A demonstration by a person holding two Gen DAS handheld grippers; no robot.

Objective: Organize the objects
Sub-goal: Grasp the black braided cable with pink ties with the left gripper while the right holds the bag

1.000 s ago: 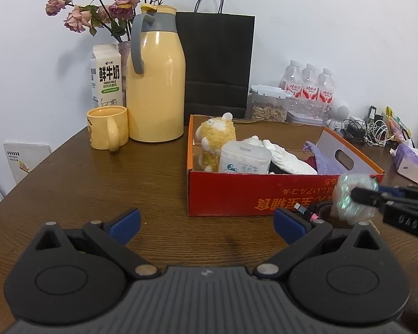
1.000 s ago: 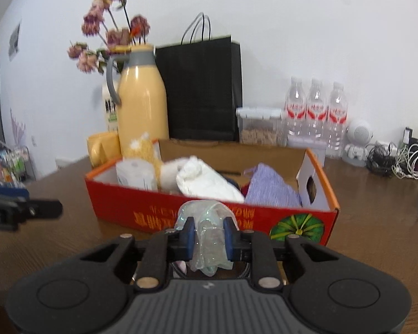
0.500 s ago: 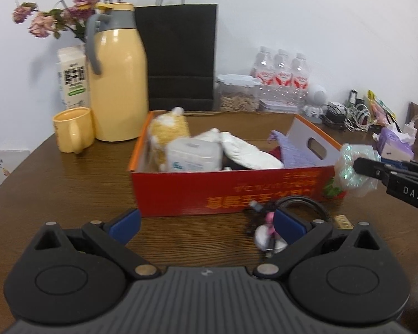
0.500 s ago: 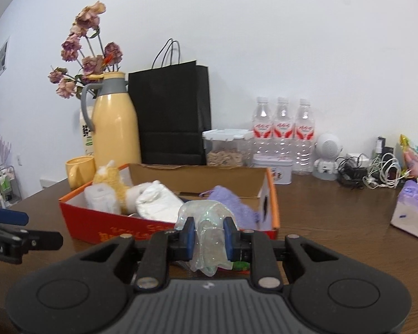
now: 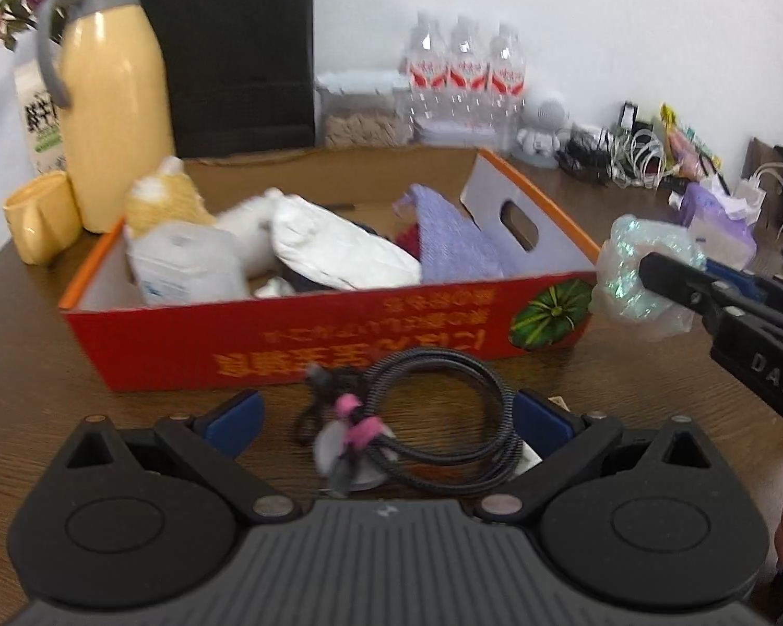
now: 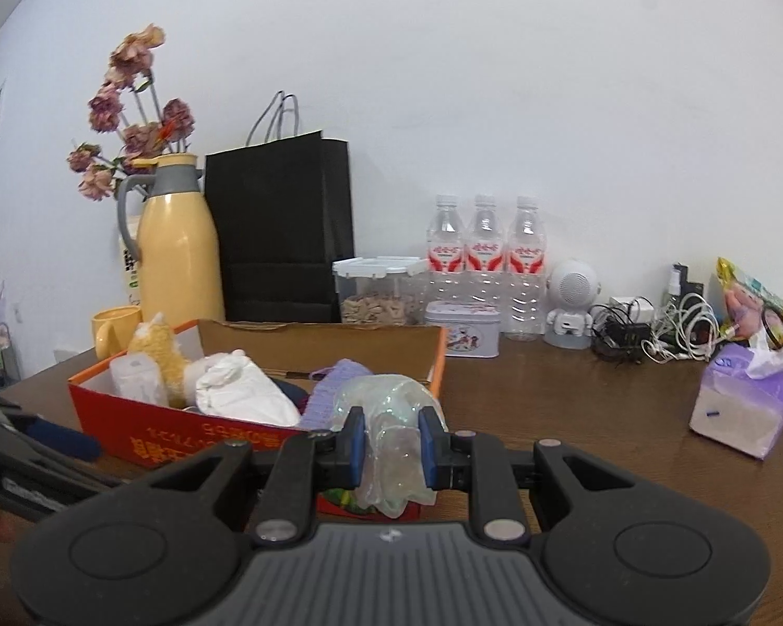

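A red cardboard box [image 5: 287,344] on the brown table holds a yellow plush toy [image 5: 162,198], a white pack [image 5: 182,266], white cloth [image 5: 339,250] and a purple knit piece [image 5: 454,245]. My right gripper [image 6: 391,446] is shut on a crumpled iridescent plastic bag [image 6: 386,417], held in the air by the box's right front corner; the bag also shows in the left wrist view [image 5: 637,281]. My left gripper [image 5: 386,414] is open, its fingers either side of a coiled black cable [image 5: 438,417] with pink ties, lying on the table in front of the box.
Behind the box stand a yellow thermos [image 6: 177,245], yellow mug [image 6: 112,331], black paper bag [image 6: 282,229], clear snack container [image 6: 378,292], three water bottles [image 6: 485,255] and a small tin [image 6: 464,334]. At right are a white speaker [image 6: 571,302], tangled cables [image 6: 652,328] and a purple tissue pack [image 6: 741,412].
The left gripper has moved right along the box front, so the coiled cable now lies between its open fingers. The right gripper rose with the bag and moved towards the box's right end.
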